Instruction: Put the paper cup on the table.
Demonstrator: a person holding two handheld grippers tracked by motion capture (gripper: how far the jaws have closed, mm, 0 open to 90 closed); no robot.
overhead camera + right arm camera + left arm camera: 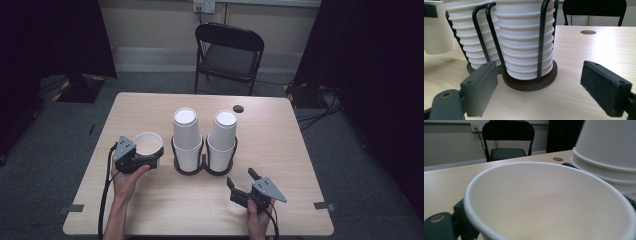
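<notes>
My left gripper [150, 156] is shut on a white paper cup [148, 142], held upright with its mouth up, just left of the cup holder. In the left gripper view the cup [544, 202] is very close, and one black finger [461, 220] sits against its left side. In the right gripper view this cup [436, 32] hangs slightly above the table. Two stacks of upturned white cups [186, 135] [223, 135] stand in a black wire holder [204, 167]. My right gripper [241, 178] is open near the front right, pointing at the holder's base [531, 83], with nothing between its pads.
The wooden table [165, 200] has a round cable hole [238, 108] behind the stacks. A black folding chair [229, 52] stands beyond the far edge. Dark curtains hang at both sides, and cables lie on the floor at the right.
</notes>
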